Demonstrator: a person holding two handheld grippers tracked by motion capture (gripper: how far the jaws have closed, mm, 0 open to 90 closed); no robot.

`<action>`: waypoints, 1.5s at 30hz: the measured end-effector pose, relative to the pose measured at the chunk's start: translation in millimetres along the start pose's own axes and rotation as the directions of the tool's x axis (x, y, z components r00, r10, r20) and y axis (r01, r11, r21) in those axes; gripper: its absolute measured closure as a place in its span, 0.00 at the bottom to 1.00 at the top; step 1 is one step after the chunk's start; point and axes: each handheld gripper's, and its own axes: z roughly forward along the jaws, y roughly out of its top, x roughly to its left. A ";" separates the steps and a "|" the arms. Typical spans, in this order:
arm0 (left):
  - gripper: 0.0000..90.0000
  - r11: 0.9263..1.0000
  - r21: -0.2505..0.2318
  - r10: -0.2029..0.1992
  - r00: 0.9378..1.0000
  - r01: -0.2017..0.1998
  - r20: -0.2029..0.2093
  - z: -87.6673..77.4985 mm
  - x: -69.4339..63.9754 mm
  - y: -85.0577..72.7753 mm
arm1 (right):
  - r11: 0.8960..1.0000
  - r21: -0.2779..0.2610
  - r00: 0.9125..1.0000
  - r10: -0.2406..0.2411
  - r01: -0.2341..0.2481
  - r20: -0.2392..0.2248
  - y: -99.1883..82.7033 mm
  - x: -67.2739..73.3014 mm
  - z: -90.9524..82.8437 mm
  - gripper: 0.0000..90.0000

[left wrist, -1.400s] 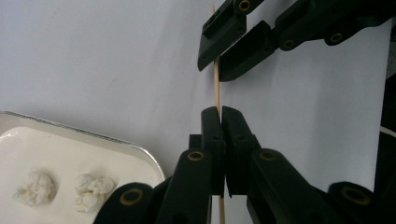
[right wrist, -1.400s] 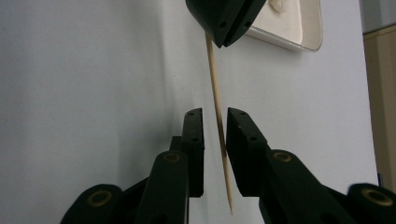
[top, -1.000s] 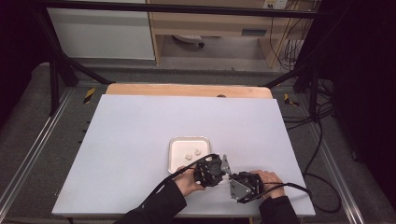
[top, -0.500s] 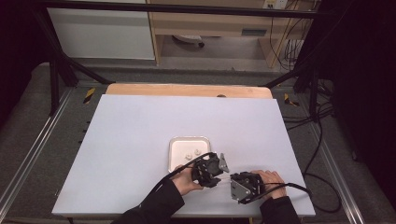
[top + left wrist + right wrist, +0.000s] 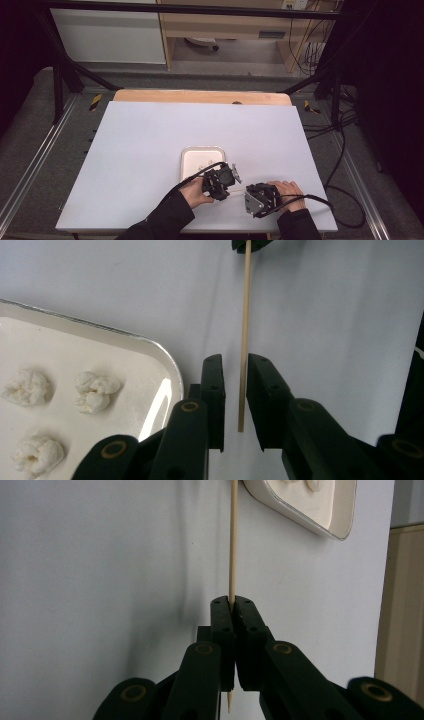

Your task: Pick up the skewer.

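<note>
The skewer (image 5: 244,335), a thin wooden stick, is being held low over the white tabletop (image 5: 150,150), just to the right of the tray (image 5: 186,155), and is stretched between the 2 tools. Starting at the left: the tray is seen with 3 white puffy pieces (image 5: 95,390) lying in it, close to its rounded corner. Next, the left tool (image 5: 235,390) is placed around the skewer's free end; its jaws have just been eased a touch closer yet are parted, with a slim gap on each side of the stick, so nothing is pinched there. Further right, the right tool (image 5: 232,602) is clenched hard on the skewer, the point poking out behind the pads.

Trouble could be brewing here. With the stick gripped at 1 place alone, a sideways knock from the left jaws could bend or snap it, since so slender a wooden stick would be expected to give easily. If the left jaws are squeezed off-centre, the free end could be flicked out of line. The tray's rim is near and could be nudged.

The tabletop is covered in a plain white sheet, with a wooden edge (image 5: 200,96) showing at the far side. Beyond it, a grey floor, dark frame legs, cupboards and trailing cables (image 5: 345,130) are seen in a dim room.
</note>
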 end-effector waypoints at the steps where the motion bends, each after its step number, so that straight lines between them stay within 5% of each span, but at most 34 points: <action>1: 0.88 1.000 0.004 0.004 1.000 -0.004 0.000 1.0 -0.5 0.2 | 1.000 0.003 1.000 0.011 -0.011 -0.003 0.2 0.7 -0.1 0.99; 8: 0.97 0.999 0.033 0.038 0.999 -0.037 -0.001 5.9 -3.8 2.1 | 1.000 0.017 1.000 -0.013 0.014 -0.007 2.1 1.7 0.8 0.99; 24: 0.99 0.997 0.042 0.059 0.998 -0.058 -0.027 5.5 -7.6 2.1 | 1.000 0.017 1.000 -0.021 0.021 -0.001 3.5 1.9 -0.9 0.98; 30: 0.99 0.999 0.017 0.045 0.998 -0.044 -0.036 1.5 -6.1 -1.0 | 0.999 -0.008 0.999 0.036 -0.036 0.032 2.3 -0.6 -3.7 0.89; 34: 0.99 1.000 0.004 0.031 0.998 -0.031 -0.046 -2.8 -3.4 -6.8 | 0.988 -0.044 0.988 0.152 -0.151 0.038 -3.1 -4.5 -7.7 0.77; 36: 0.99 1.000 0.000 0.022 0.998 -0.022 -0.053 -5.2 -1.7 -10.8 | 0.975 -0.065 0.976 0.215 -0.213 0.031 -7.7 -7.5 -10.0 0.71; 38: 0.99 1.000 -0.003 0.022 0.998 -0.022 -0.061 -7.4 0.3 -14.2 | 0.952 -0.079 0.955 0.298 -0.295 0.020 -13.0 -11.4 -11.7 0.63; 45: 0.98 0.998 -0.054 -0.015 0.997 0.011 -0.078 -18.2 5.4 -33.2 | 0.822 -0.093 0.827 0.558 -0.562 -0.070 -34.0 -20.1 -14.2 0.44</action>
